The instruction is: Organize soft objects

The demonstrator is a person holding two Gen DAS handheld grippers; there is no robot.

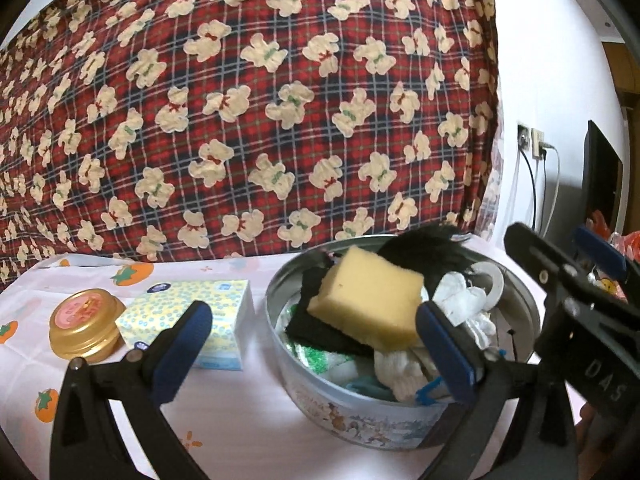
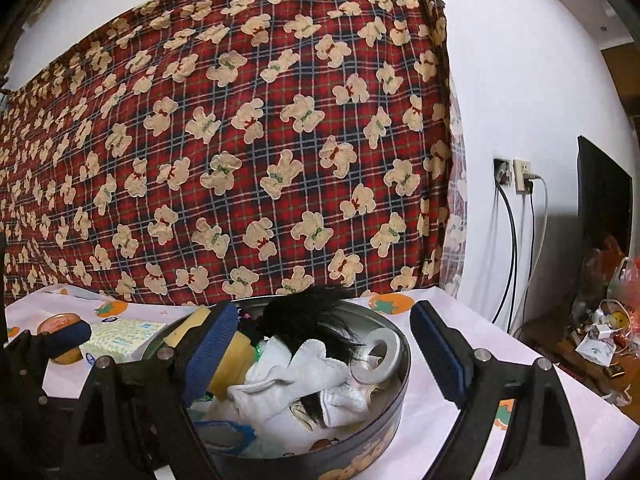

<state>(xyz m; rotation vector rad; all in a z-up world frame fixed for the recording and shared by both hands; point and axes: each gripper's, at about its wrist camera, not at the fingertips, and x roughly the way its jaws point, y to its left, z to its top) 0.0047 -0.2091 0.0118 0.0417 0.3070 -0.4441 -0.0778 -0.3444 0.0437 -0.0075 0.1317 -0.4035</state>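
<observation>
Both claws, left gripper [image 1: 316, 338] and right gripper [image 2: 320, 354], gape empty over the filled tin [image 1: 400, 420]; next, likely the tissue pack [image 1: 208, 320] to its left.

Table [image 1: 248, 420] was covered by a pale pink cloth [image 1: 224, 392] printed with orange persimmons, filling the lower part of both frames. Directly on it: round metal tin [image 1: 360, 412] at lower centre, tissue pack [image 1: 200, 316] with blue-green dots just left of it, gold-lidded jar [image 1: 86, 324] at lower left, beside the pack; whether they touched was unclear. In the right wrist view the tin [image 2: 360, 432] sat lower centre, pack [image 2: 120, 338] and jar [image 2: 60, 326] at lower left.
</observation>
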